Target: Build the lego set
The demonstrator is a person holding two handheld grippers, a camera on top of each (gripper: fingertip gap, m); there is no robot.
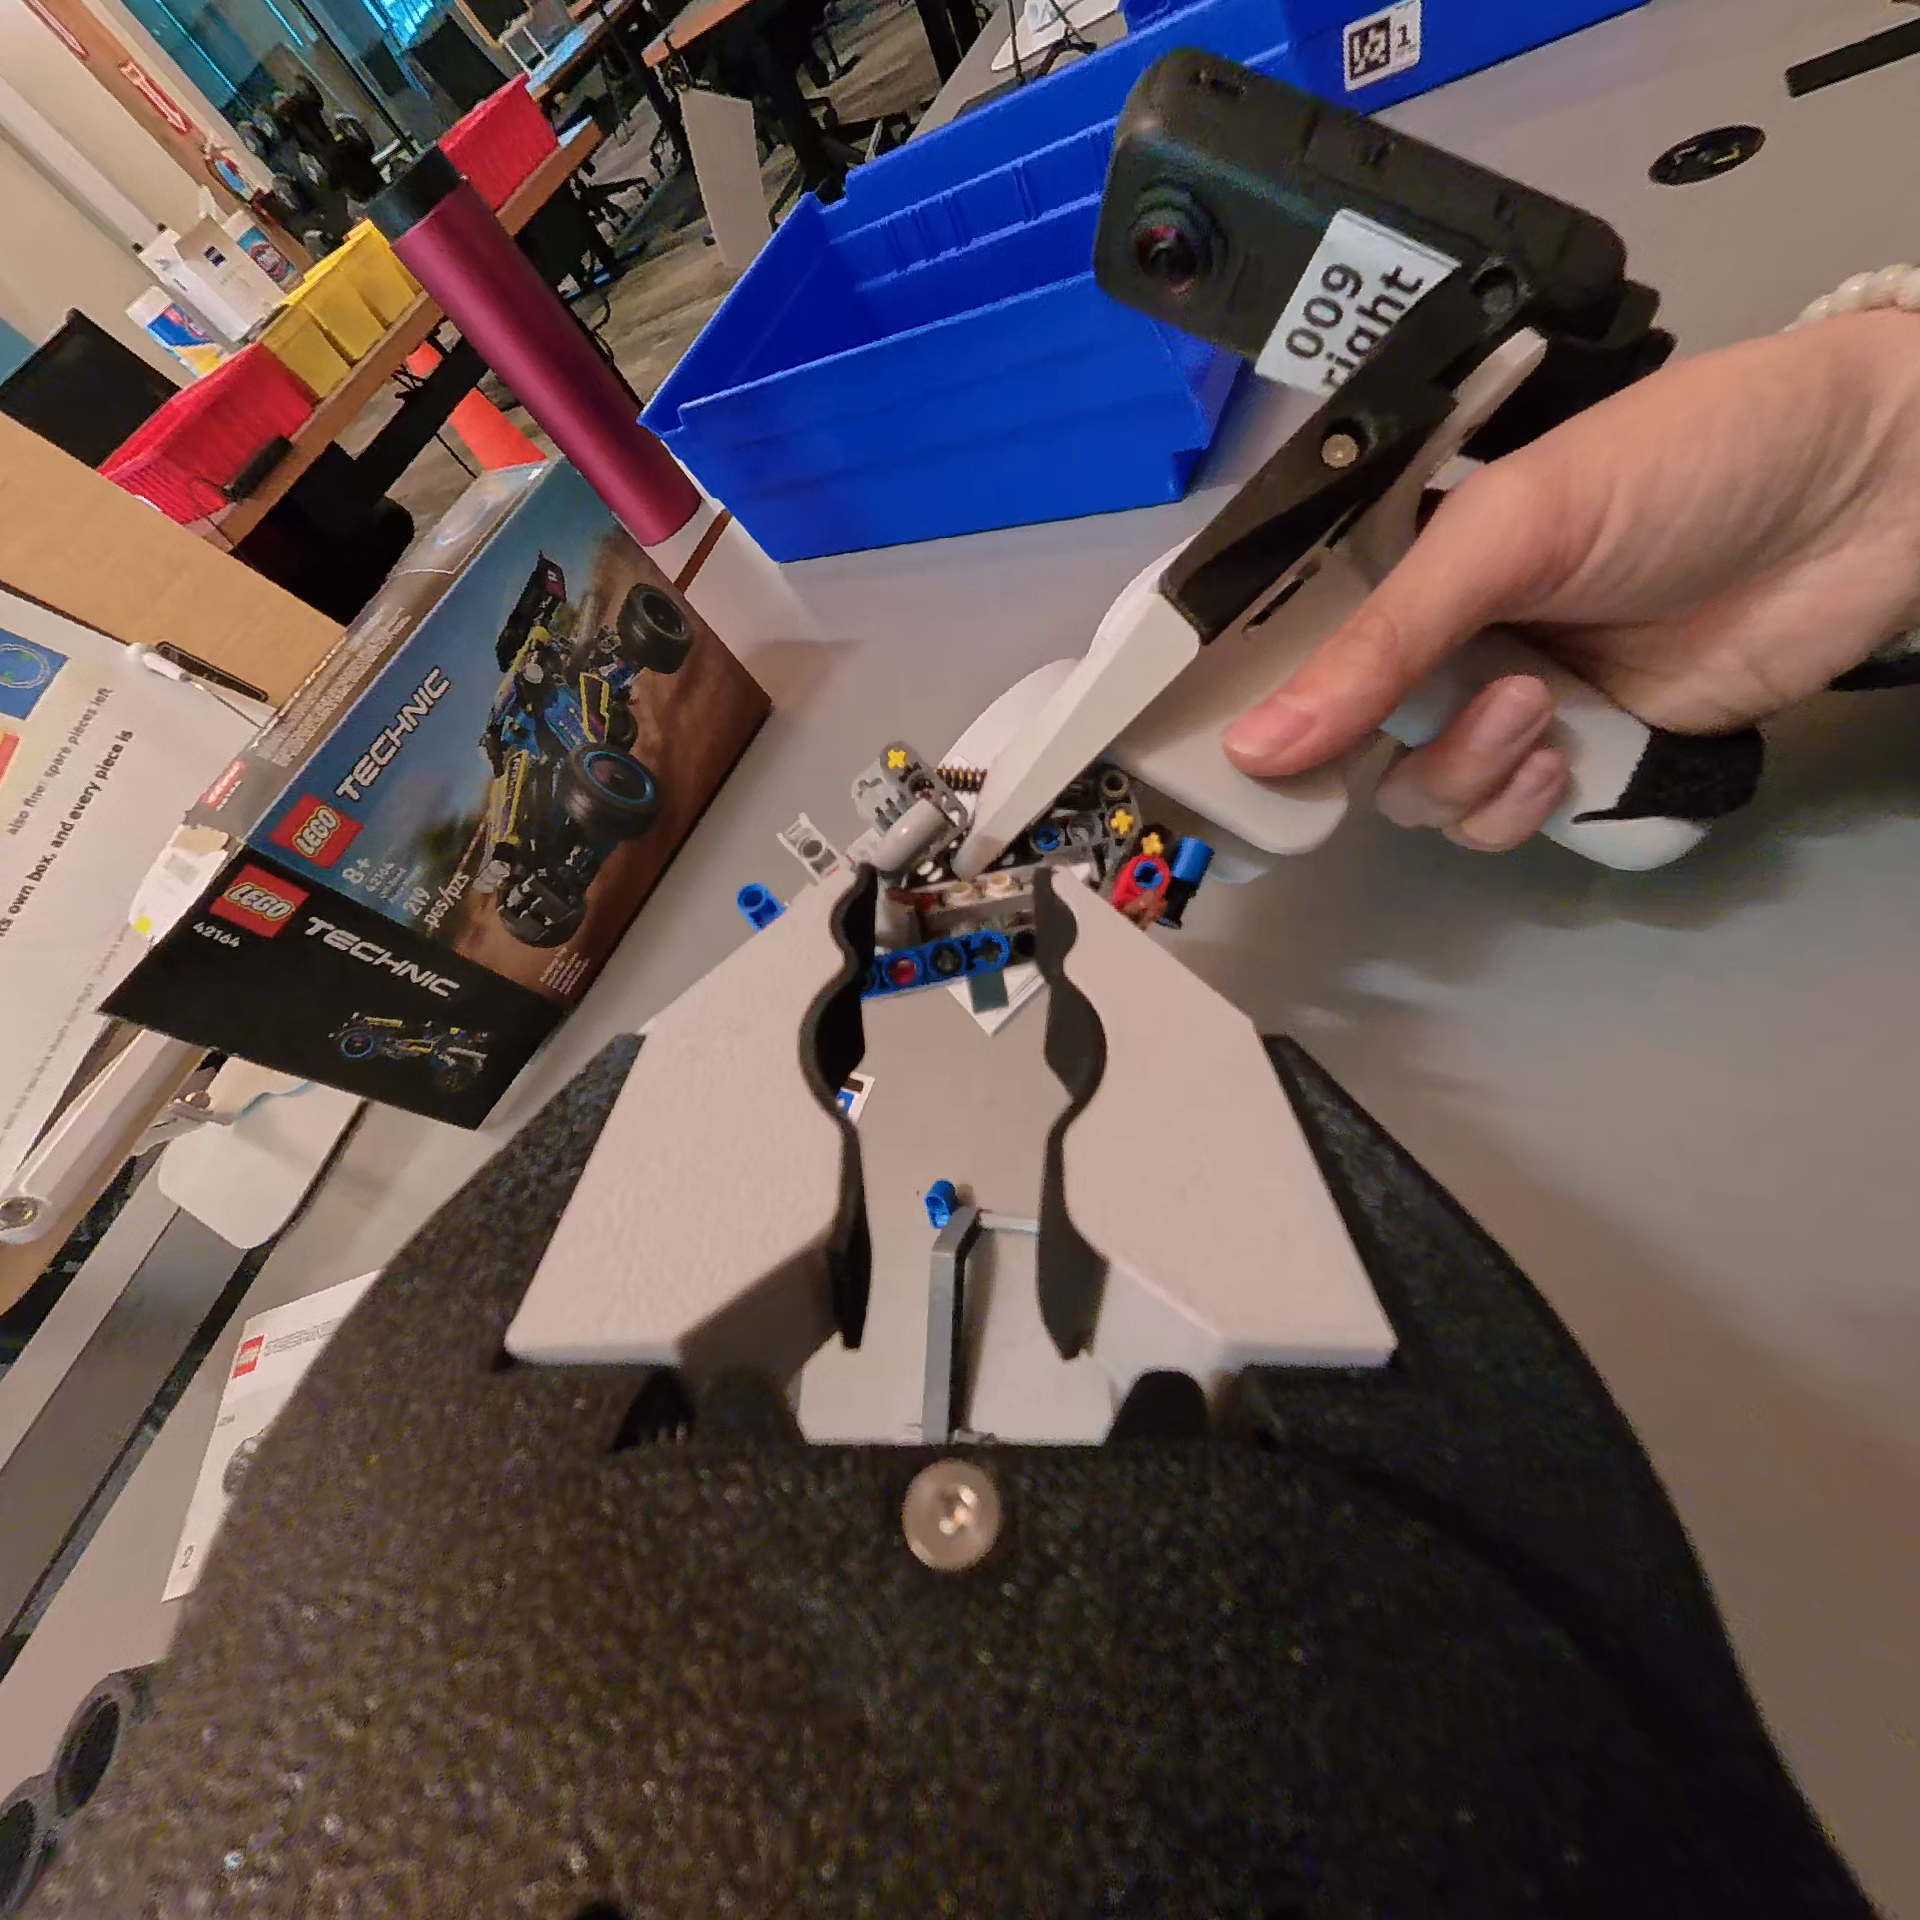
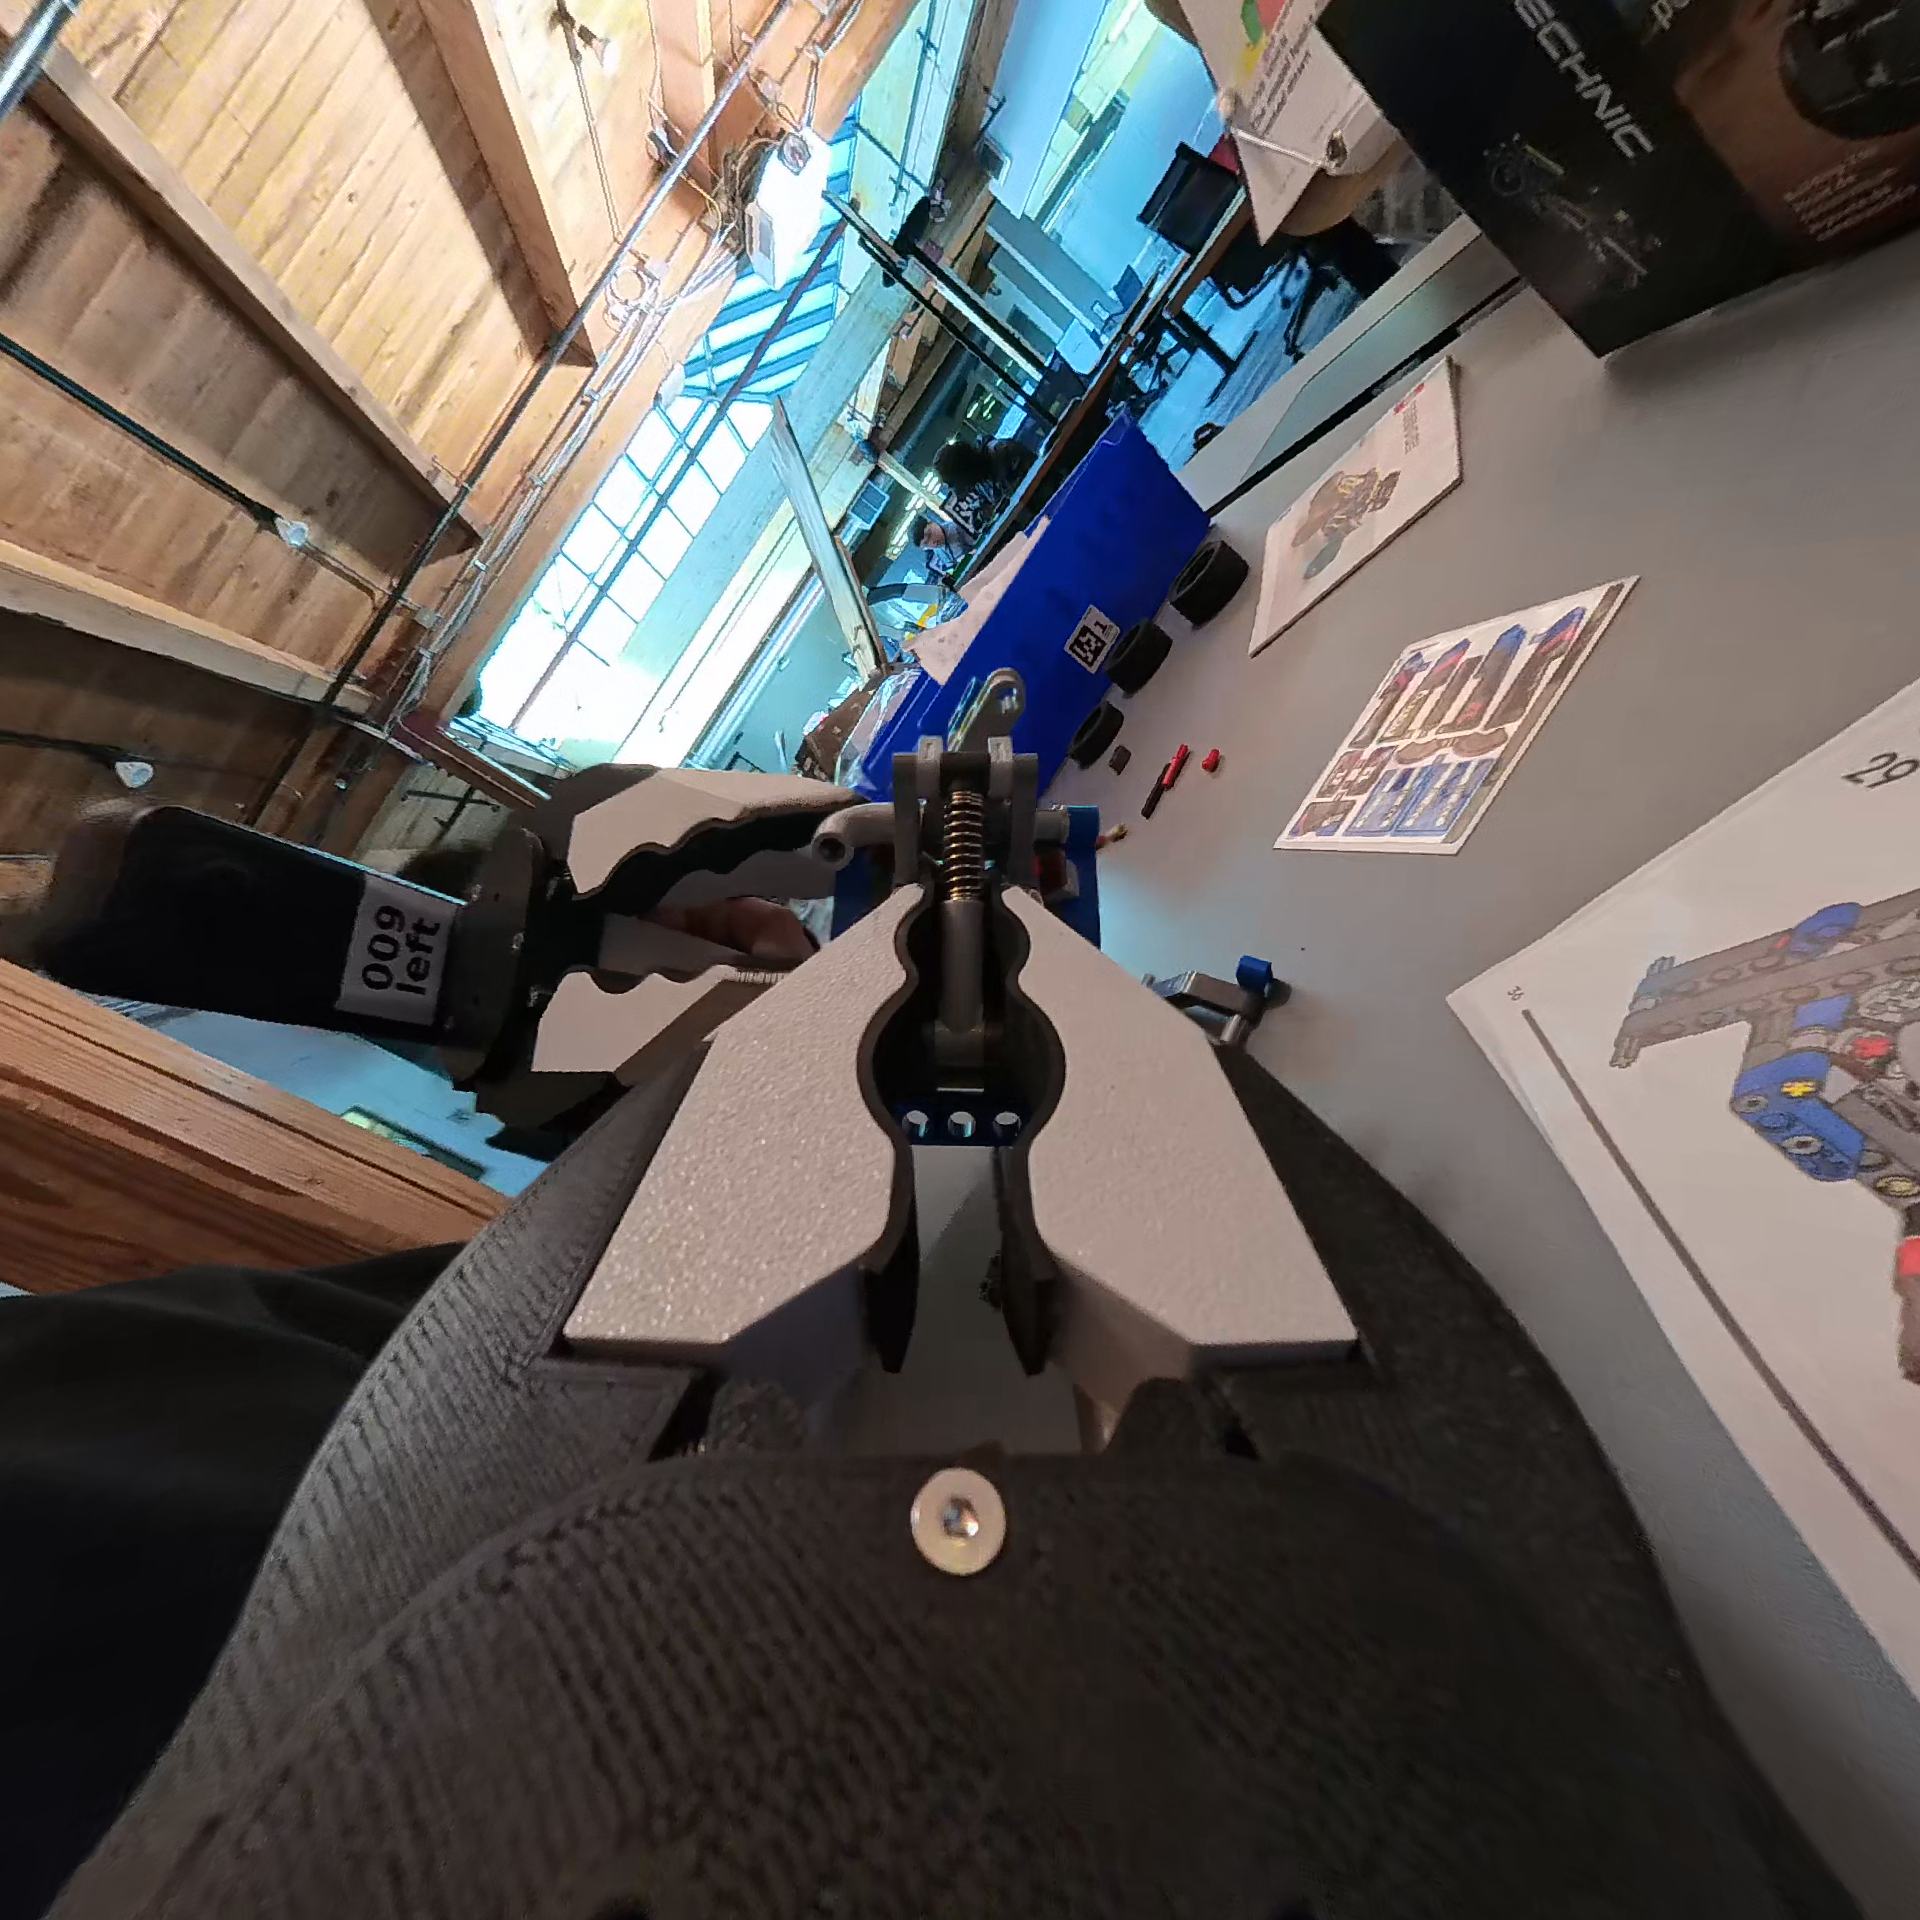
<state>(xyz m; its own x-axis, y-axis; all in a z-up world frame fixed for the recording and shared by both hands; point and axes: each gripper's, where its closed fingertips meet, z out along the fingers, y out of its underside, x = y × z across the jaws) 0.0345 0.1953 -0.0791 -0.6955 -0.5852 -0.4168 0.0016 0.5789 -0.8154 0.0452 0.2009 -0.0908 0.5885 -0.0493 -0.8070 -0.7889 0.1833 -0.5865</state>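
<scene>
While right gripper (image 2: 961, 940) pinches the half-built buggy chassis (image 1: 961, 894) beside the set box (image 1: 457, 790), left gripper (image 1: 951, 914) spread: risks popping loose pins through twisting.

Partly built Lego chassis (image 1: 1023, 852): grey and black beams, blue beam with red pin along the near edge, yellow cross-axle ends, red and blue connectors at the right end, brass-coloured coil spring (image 2: 964, 831) on a grey shock strut. Held off the bench; the strut and blue beam sit between the right tongs' fingers. Loose parts on the bench: blue pin (image 1: 758, 902), grey L-shaped liftarm with blue pin (image 1: 951, 1278), three black tyres (image 2: 1143, 655) in a row beside a blue bin, small red and black bits (image 2: 1179, 774). Sticker sheet (image 2: 1455, 717), lying flat. Instruction booklet (image 2: 1725, 1195), open. Set's box (image 1: 447, 821), standing on the bench.
</scene>
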